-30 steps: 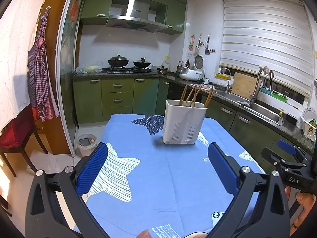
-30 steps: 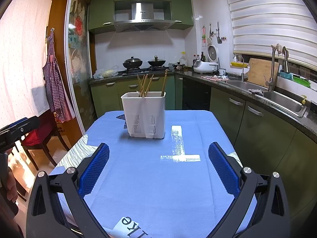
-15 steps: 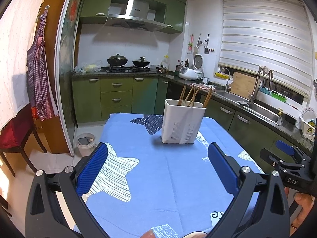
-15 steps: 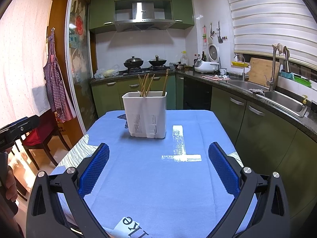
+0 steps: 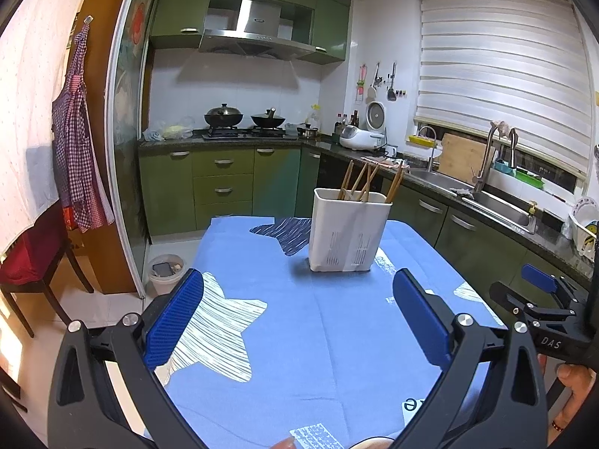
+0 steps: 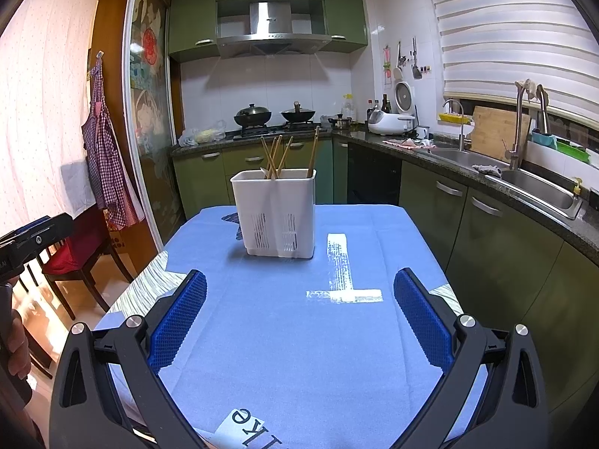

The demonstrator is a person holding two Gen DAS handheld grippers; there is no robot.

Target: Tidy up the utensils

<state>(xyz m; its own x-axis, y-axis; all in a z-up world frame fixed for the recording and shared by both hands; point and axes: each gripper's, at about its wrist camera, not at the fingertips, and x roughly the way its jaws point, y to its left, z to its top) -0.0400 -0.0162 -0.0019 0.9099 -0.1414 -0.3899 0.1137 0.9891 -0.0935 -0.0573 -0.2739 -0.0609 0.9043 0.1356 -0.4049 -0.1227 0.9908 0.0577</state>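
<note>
A white slotted utensil holder (image 5: 348,230) (image 6: 277,213) stands upright toward the far end of the blue-clothed table (image 5: 299,321) (image 6: 292,336). Several wooden chopsticks (image 5: 368,185) (image 6: 279,157) lean inside it. My left gripper (image 5: 297,318) hovers open over the near part of the table, well short of the holder, nothing between its blue pads. My right gripper (image 6: 299,318) is likewise open and empty, also well back from the holder. The right gripper (image 5: 539,295) shows at the right edge of the left wrist view.
Green kitchen cabinets (image 6: 486,232) with a sink (image 6: 539,187) run along the right. A stove with pans (image 6: 273,116) is at the back. A red-cushioned chair (image 6: 75,254) and a small bin (image 5: 164,269) stand left of the table. A person's hand (image 5: 572,381) holds the right gripper.
Both views have shifted only slightly; the holder sits a little differently in frame. Both grippers stay open and empty.
</note>
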